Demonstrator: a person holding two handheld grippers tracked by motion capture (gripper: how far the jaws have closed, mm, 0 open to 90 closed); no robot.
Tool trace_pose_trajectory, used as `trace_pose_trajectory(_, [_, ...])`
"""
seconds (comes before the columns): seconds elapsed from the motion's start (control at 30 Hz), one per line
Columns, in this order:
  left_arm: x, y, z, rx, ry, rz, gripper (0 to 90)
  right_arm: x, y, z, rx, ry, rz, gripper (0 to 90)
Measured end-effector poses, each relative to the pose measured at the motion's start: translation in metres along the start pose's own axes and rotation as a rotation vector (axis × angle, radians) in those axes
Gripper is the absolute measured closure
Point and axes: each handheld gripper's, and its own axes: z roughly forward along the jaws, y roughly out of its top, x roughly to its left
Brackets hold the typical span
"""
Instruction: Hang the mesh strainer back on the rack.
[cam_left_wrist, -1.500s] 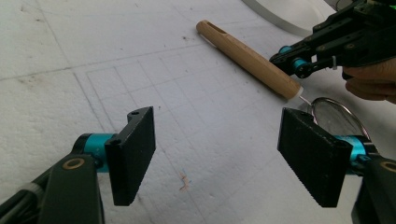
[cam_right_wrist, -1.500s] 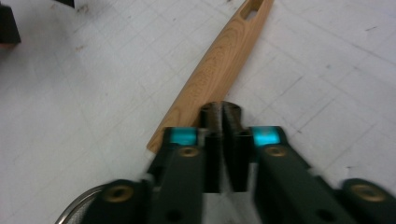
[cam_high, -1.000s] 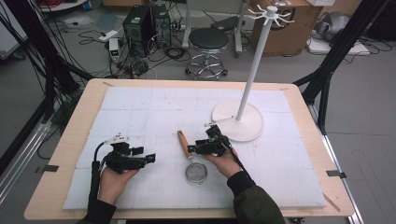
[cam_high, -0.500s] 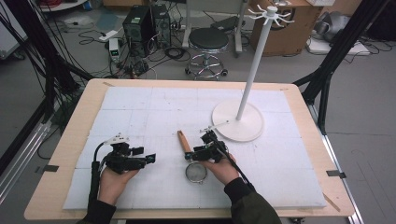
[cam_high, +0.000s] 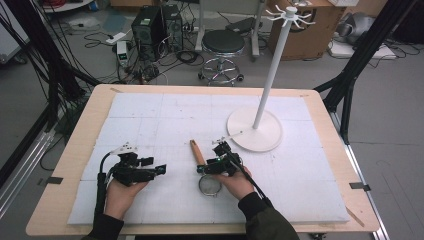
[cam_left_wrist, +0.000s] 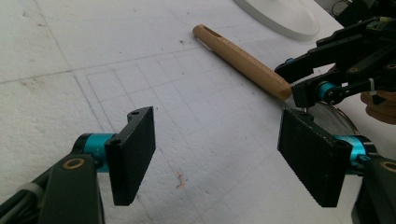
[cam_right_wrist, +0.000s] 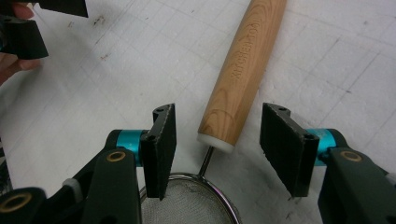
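Note:
A small strainer lies on the white foam mat (cam_high: 150, 115), its wooden handle (cam_high: 196, 151) pointing away and its wire mesh bowl (cam_high: 209, 185) nearest the person. My right gripper (cam_high: 202, 169) hangs over the joint between handle and bowl. In the right gripper view, my right gripper (cam_right_wrist: 219, 110) is open, with its jaws on either side of the handle's (cam_right_wrist: 243, 70) thick end and a gap on each side; the mesh (cam_right_wrist: 187, 205) sits below. My left gripper (cam_high: 154, 165) rests to the left, pointing at the strainer, open and holding nothing (cam_left_wrist: 217, 126).
A white stand rises at the back right of the mat, with a tall pole (cam_high: 270, 70), hooks on top and a round base (cam_high: 255, 132). The wooden table's edge (cam_high: 75, 150) frames the mat. Beyond the table are a stool (cam_high: 222, 45) and computer cases.
My right gripper has shifted slightly left and toward the person, closer over the strainer's handle. The left gripper and the strainer have stayed put.

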Motion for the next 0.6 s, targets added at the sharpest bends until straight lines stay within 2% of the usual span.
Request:
trace_pose_trajectory(0.23, [0.000,0.001,-0.001,-0.002,-0.004,0.003,28.4,0.010,-0.001,0.004,0.004,-0.044,-0.034,48.1])
trace_pose_trajectory(0.37, [0.000,0.001,-0.002,-0.003,-0.006,0.005,28.3,0.012,-0.001,0.004,0.007,-0.067,-0.028,49.9])
trace_pose_trajectory(0.43, [0.000,0.001,-0.002,-0.002,-0.006,0.007,28.3,0.014,-0.002,0.005,0.003,-0.084,-0.045,50.8])
trace_pose_trajectory(0.6, [-0.001,0.002,-0.002,-0.001,-0.009,0.008,28.3,0.025,-0.003,0.009,0.010,-0.174,-0.103,52.0])
